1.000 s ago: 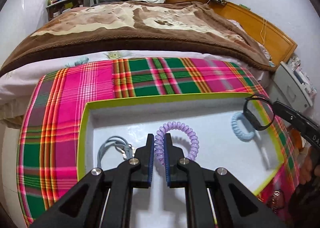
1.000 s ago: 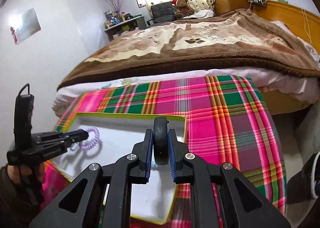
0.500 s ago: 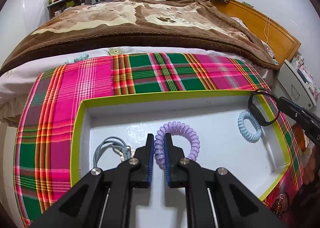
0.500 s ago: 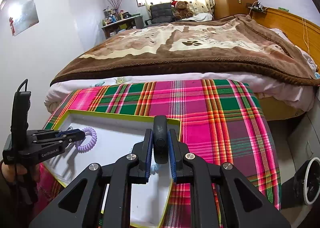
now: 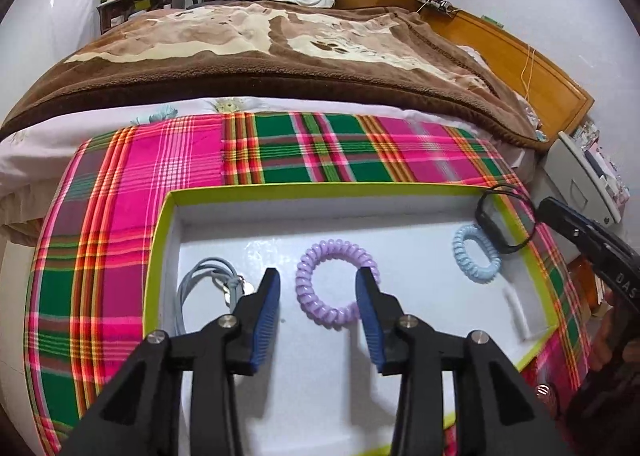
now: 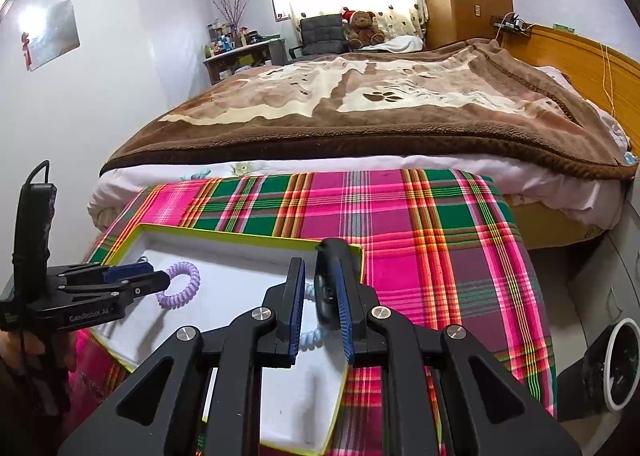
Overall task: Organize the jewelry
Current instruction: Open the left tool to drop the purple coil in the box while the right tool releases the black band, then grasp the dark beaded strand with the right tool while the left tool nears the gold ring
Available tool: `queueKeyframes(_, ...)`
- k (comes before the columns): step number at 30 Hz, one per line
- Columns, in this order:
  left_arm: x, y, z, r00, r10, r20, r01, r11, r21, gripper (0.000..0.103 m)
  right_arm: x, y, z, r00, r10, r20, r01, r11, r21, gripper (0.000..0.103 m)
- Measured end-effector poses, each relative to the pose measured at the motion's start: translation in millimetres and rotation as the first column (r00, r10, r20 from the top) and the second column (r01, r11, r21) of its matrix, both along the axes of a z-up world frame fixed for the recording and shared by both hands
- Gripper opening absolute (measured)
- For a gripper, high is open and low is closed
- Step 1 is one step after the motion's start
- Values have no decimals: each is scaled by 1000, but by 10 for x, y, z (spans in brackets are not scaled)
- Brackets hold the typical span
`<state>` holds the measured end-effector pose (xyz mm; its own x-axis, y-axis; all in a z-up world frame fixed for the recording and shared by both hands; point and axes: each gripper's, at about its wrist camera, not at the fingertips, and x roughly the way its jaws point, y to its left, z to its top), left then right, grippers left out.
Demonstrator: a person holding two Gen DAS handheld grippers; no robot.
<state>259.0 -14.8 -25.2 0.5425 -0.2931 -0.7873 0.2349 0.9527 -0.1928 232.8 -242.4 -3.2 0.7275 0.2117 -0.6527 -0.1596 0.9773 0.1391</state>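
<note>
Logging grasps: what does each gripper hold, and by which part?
Right gripper: black band, by its loop's near side. Left gripper, jaws opening around the purple coil, holds nothing.

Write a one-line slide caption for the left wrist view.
Left gripper fingers opening around a purple coil bracelet lying in the white tray.

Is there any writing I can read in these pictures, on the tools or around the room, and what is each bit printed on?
"GenRobot.AI": on the side of the left gripper, seen from the right wrist.
"DAS": letters on the right gripper's black body at the picture's edge, cut off there.
Bottles on the desk: labels too small to read.
Red marks beside the wall poster: too blurred to read.
</note>
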Motion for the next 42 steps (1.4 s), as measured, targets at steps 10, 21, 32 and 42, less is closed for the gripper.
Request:
queueKeyframes(10, -498, 9, 373, 995, -5, 97, 8, 999, -32, 53, -337, 61, 189, 999, 7, 45, -8, 1000, 14, 47)
queueKeyframes(21, -1115, 39, 447, 991, -29, 129, 41, 995, -88, 55, -964, 90, 179, 999, 37, 32, -38, 999, 12, 47)
queueKeyframes(32, -1515, 44, 334, 991, -16, 133, 32, 993, -116, 56, -1447, 0, -51, 997, 69, -18, -69, 998, 0, 47)
queueKeyframes(42, -1656, 92, 202, 994, -4, 112, 16, 994, -106, 56, -1457, 366, -337, 974, 207, -88, -206, 978, 21, 47)
